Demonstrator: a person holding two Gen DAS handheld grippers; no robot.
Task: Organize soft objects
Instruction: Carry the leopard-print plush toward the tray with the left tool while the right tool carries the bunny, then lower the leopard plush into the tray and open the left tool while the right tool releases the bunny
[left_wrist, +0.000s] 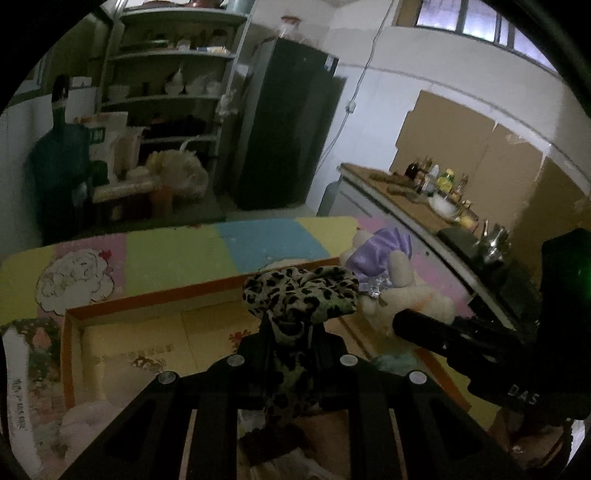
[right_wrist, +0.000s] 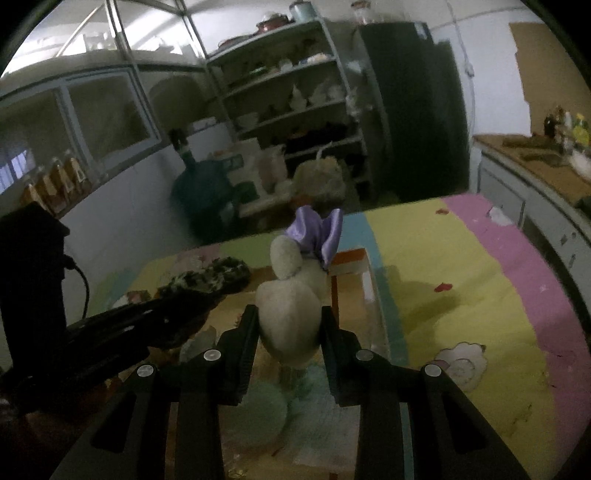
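Note:
My left gripper (left_wrist: 291, 332) is shut on a leopard-print fabric piece (left_wrist: 301, 291), whose puffy end bulges above the fingertips. It hangs over an orange-rimmed cardboard box (left_wrist: 162, 295) with a yellow floral inside. My right gripper (right_wrist: 288, 317) is shut on a cream plush toy (right_wrist: 288, 314) with a purple satin bow (right_wrist: 316, 236). In the left wrist view the plush toy (left_wrist: 406, 295) shows at the right, beside the right gripper (left_wrist: 436, 328). From the right wrist, the leopard-print piece (right_wrist: 207, 278) and the left gripper (right_wrist: 140, 314) appear at the left, over the box (right_wrist: 351, 258).
A mat (right_wrist: 461, 277) of yellow, pink, blue and green panels covers the table under the box. A counter (left_wrist: 413, 206) with bottles and a bowl runs along the right. Shelves (left_wrist: 170, 99), a dark fridge (left_wrist: 288, 125) and a large water jug (left_wrist: 59, 173) stand behind.

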